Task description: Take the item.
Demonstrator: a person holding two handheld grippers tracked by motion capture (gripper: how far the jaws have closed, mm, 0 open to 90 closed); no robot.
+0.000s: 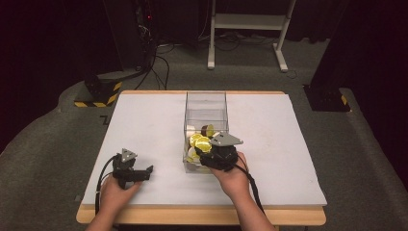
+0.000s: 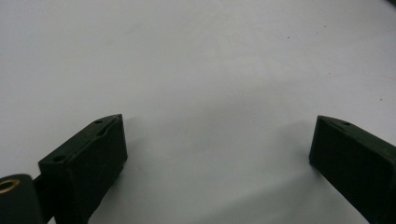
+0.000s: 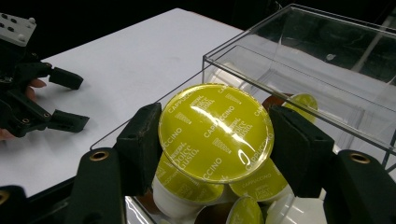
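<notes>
While the clear box (image 1: 206, 111) stands near the middle of the white surface (image 1: 288, 159), bare surface lies open on both sides of it, widest to the left of the box and again to its right, out to the wooden edge. Between the box's near end and the near edge of the surface only a narrow strip remains, and the person's right hand (image 1: 234, 179) occupies it.

The box is a long, open-topped container with transparent walls. Its far half holds nothing visible; its near half holds a heap of coffee capsules with yellow-green foil lids, plus at least one dark-lidded capsule toward the middle of the box.

The right tongs (image 3: 215, 130) sit over the near end of the box, above the heap. Their jaws are closed against opposite sides of one capsule (image 3: 215, 131), lid facing the camera, printed "CAPPUCCINO". This capsule is at the top of the pile, with other capsules directly below it.

The left tongs (image 1: 137, 174) rest well to the left of the box, low over bare surface near the near edge. In the left gripper view their jaws stand wide apart with nothing between them.
</notes>
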